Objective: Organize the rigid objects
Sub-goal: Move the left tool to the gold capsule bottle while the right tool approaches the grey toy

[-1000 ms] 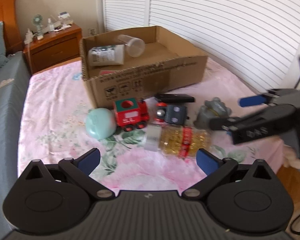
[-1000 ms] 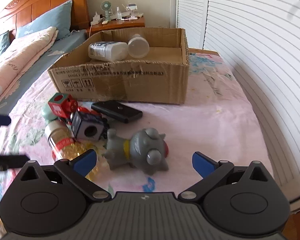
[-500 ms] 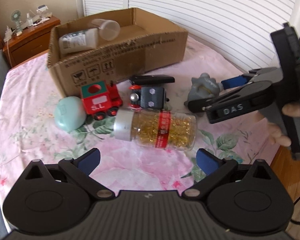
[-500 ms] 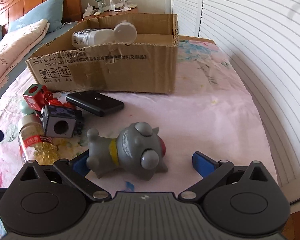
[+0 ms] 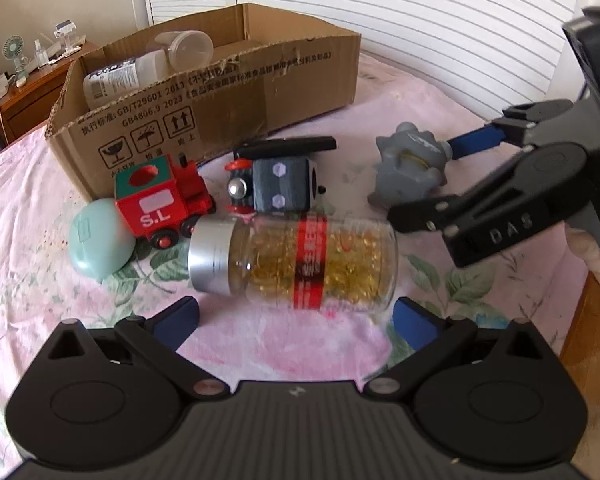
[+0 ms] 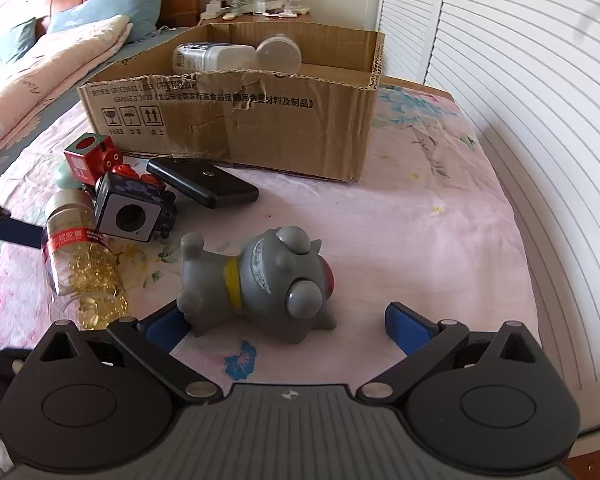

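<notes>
A clear jar of golden capsules (image 5: 296, 264) with a silver lid lies on the pink bedspread just ahead of my open left gripper (image 5: 296, 318); it also shows in the right wrist view (image 6: 80, 264). A grey toy figure (image 6: 264, 284) lies on its side between the fingers of my open right gripper (image 6: 288, 320), and shows in the left wrist view (image 5: 410, 172). A red toy train (image 5: 160, 200), a grey toy block car (image 5: 276, 190), a mint oval case (image 5: 100, 240) and a black flat device (image 6: 202, 182) lie before the cardboard box (image 5: 220, 108).
The box holds a white bottle (image 6: 208, 56) and a clear plastic cup (image 6: 280, 54). A wooden nightstand (image 5: 32, 92) with small items stands behind. White louvred doors (image 6: 520, 60) run along the right. Pillows (image 6: 60, 52) lie at the left.
Both grippers have moved forward and lower. The jar now sits just ahead of the left fingers, and the grey toy now lies between the right fingers. Both stay open.
</notes>
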A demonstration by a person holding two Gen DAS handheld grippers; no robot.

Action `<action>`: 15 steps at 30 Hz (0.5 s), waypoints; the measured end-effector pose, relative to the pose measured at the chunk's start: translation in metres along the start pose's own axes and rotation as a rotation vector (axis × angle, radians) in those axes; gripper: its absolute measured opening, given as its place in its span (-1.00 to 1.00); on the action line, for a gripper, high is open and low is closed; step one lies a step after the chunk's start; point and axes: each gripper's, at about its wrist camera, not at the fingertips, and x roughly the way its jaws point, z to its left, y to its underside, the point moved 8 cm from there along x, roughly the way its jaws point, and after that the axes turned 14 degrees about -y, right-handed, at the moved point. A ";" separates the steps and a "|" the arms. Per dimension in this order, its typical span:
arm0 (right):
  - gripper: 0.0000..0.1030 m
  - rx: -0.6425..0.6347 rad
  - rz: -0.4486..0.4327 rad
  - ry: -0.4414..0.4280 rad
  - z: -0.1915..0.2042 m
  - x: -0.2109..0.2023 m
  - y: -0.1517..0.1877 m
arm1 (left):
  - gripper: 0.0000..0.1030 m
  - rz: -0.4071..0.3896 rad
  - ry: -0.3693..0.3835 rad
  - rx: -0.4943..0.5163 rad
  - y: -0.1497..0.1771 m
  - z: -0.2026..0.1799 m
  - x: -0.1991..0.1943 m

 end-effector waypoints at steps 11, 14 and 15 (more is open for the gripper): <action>1.00 -0.027 -0.024 -0.016 0.000 -0.002 0.002 | 0.79 -0.084 -0.028 0.017 -0.017 0.000 0.001; 1.00 -0.031 -0.035 -0.016 0.000 -0.002 0.003 | 0.80 -0.079 0.007 -0.014 -0.017 0.003 0.000; 1.00 -0.033 -0.039 -0.016 0.000 -0.002 0.003 | 0.80 -0.074 0.007 -0.019 -0.016 0.004 -0.001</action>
